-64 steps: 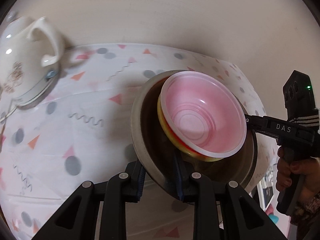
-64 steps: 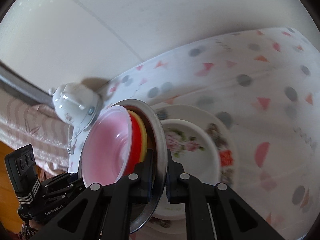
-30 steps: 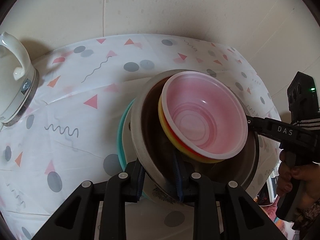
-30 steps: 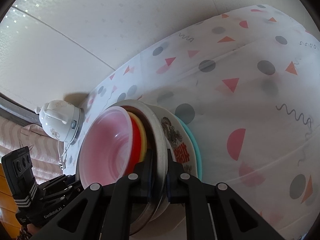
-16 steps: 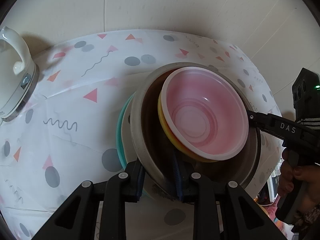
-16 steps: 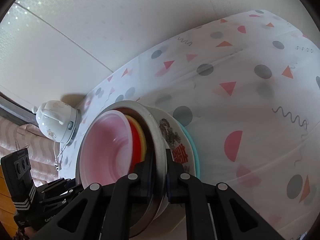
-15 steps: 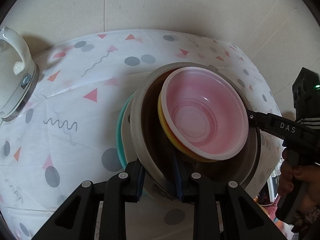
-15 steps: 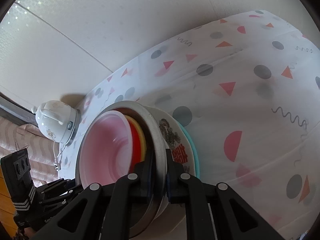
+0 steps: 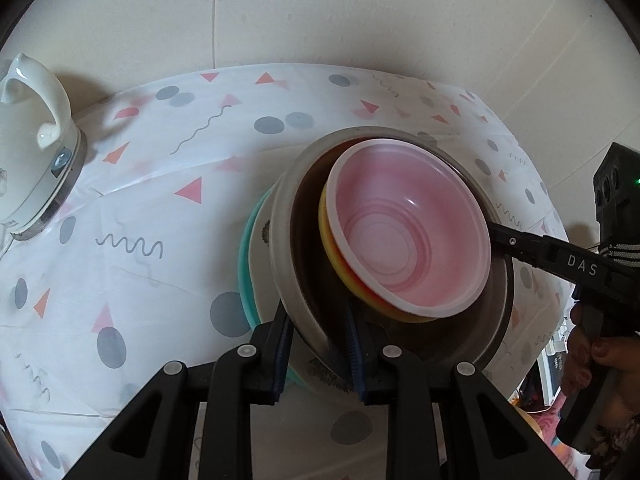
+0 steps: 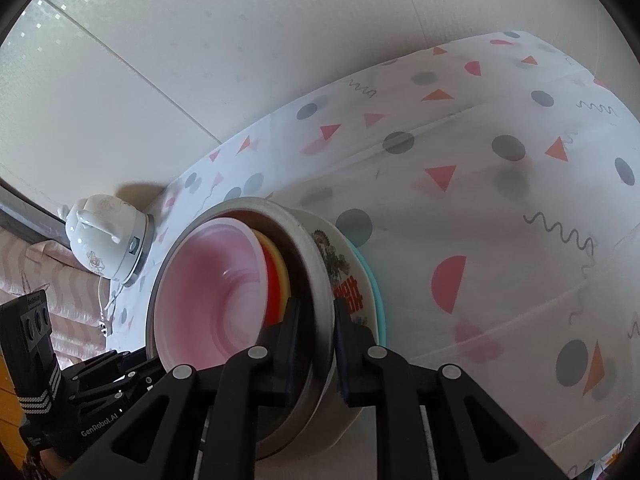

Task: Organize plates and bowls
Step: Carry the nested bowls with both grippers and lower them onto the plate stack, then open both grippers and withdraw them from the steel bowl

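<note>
A steel bowl (image 9: 286,248) holds nested plastic bowls: a pink one (image 9: 404,224) over a yellow and red one (image 9: 332,256). It sits on a white patterned plate (image 10: 348,280) stacked on a teal plate (image 9: 245,248). My left gripper (image 9: 318,340) has its jaws astride the steel bowl's near rim, with a visible gap. My right gripper (image 10: 316,320) has its jaws slightly apart around the opposite rim (image 10: 320,280); it also shows in the left wrist view (image 9: 500,236). The pink bowl (image 10: 208,292) shows in the right wrist view.
A white electric kettle (image 9: 32,152) stands at the table's far left, also in the right wrist view (image 10: 106,240). The table carries a white cloth (image 10: 500,200) with triangles and dots. A wall lies behind.
The steel bowl with its nested bowls came down onto the white and teal plates. Both grippers' jaws have spread slightly off the rim since half a second ago.
</note>
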### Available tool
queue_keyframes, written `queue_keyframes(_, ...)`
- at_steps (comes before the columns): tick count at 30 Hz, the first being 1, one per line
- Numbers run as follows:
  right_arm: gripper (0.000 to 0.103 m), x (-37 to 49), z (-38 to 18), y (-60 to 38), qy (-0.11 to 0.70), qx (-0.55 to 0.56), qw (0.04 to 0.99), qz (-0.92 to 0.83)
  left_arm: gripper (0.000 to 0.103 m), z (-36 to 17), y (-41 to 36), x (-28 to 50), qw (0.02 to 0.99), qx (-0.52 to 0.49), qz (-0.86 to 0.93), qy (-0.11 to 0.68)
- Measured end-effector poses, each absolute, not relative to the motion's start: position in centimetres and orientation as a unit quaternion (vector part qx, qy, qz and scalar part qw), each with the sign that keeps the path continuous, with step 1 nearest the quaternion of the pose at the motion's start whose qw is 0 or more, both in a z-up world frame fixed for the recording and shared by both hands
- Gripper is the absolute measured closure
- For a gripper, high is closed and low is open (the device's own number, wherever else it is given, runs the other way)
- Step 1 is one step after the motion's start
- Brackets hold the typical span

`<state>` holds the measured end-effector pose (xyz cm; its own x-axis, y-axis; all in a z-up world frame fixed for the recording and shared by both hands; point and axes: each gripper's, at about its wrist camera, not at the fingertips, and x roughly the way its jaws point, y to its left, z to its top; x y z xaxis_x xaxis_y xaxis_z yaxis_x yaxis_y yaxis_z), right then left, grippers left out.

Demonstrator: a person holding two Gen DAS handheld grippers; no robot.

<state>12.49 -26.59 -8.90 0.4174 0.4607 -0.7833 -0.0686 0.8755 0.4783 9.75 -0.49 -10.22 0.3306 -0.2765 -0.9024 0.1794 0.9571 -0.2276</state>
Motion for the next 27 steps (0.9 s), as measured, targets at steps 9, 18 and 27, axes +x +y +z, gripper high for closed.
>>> queue_keyframes(9, 0.087, 11.5, -9.1, -26.4, 0.516, 0.193, 0.818, 0.163, 0.078, -9.9, -0.4, 9.1, 0.818, -0.040, -0.139, 0.557)
queue_keyframes(18, 0.091, 10.4, -9.3, -26.4, 0.513, 0.202, 0.821, 0.150, 0.077, -9.9, -0.7, 8.8, 0.822, -0.032, -0.142, 0.551)
queue_keyframes(27, 0.081, 8.8, -8.0, -25.5, 0.486, 0.163, 0.849, 0.125, 0.075, -9.0, -0.5, 7.9, 0.830, -0.027, -0.146, 0.538)
